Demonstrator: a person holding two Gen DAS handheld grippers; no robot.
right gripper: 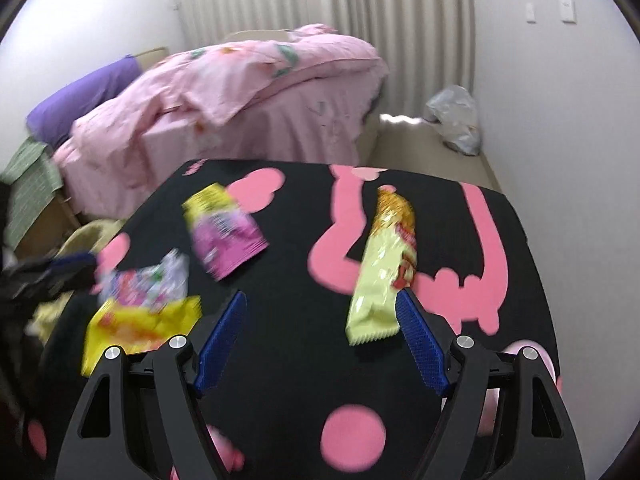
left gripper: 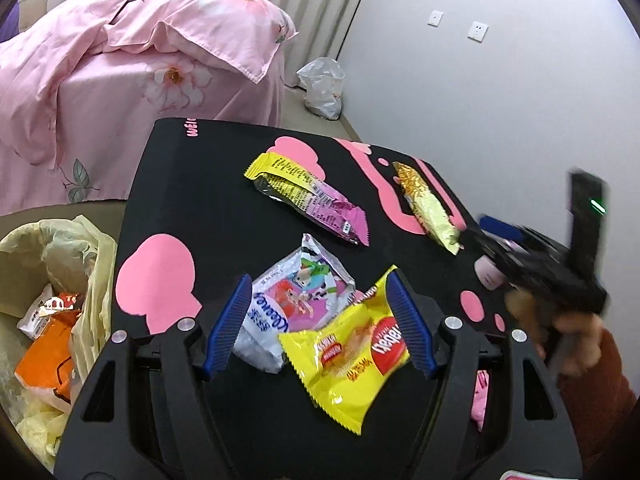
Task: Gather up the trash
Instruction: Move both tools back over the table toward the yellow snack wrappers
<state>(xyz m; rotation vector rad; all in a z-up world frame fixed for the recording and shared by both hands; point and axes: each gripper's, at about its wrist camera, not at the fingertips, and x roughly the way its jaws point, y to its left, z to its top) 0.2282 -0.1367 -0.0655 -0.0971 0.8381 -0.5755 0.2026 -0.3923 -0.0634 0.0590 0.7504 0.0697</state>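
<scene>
My left gripper is open just above a black table with pink shapes. Between its blue fingers lie a yellow snack wrapper and a white and pink tissue pack. Farther off lie a yellow and purple wrapper and a pale yellow and gold wrapper. My right gripper is open too, and the pale yellow and gold wrapper rests against its right finger. The yellow and purple wrapper, tissue pack and yellow snack wrapper lie to its left, blurred.
A bin lined with a yellowish bag holds orange and white trash left of the table. A small pink cup stands near the table's right edge. Behind are a bed with pink covers and a white plastic bag on the floor.
</scene>
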